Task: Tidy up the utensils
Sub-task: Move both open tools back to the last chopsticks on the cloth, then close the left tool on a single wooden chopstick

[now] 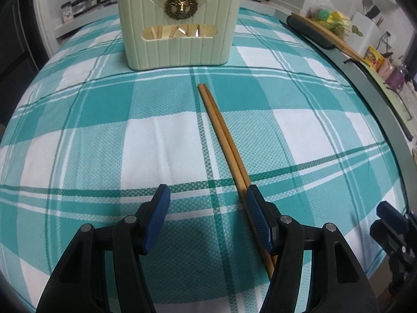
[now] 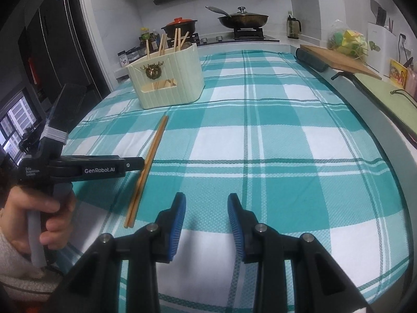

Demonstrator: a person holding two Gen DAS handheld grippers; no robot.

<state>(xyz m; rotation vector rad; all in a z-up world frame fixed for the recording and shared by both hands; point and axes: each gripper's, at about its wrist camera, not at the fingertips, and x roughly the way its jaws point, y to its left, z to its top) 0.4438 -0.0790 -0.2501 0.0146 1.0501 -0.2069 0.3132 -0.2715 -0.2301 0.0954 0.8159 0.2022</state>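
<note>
Surface: counter under a teal-and-white checked cloth [image 1: 104, 135], stove and pans along the far edge.
Holder: pale green utensil holder [image 1: 179, 28] upright toward the far edge, gold deer badge on its front, several wooden sticks poking out of the top and showing through its front window.
Chopsticks: wooden pair [image 1: 224, 140] flat on the cloth, side by side and touching, tips toward the holder but well apart from it, butt ends toward the near edge.
Left gripper [image 1: 208, 208]: low over the cloth, jaws standing apart, nothing clamped; pair running just along the inside of the right-hand blue pad [image 1: 258, 219], contact hard to call, left-hand pad well clear.
Left gripper from the other side [image 2: 138, 163]: black body across the chopsticks [image 2: 149, 161], a hand [image 2: 39, 219] wrapped round its grip.
Right gripper [image 2: 206, 211]: beside the pair on the near part of the cloth, jaws partly apart, only bare cloth between the pads.
Far right edge: wooden board [image 2: 336, 58] and a bag of yellow-green items.
</note>
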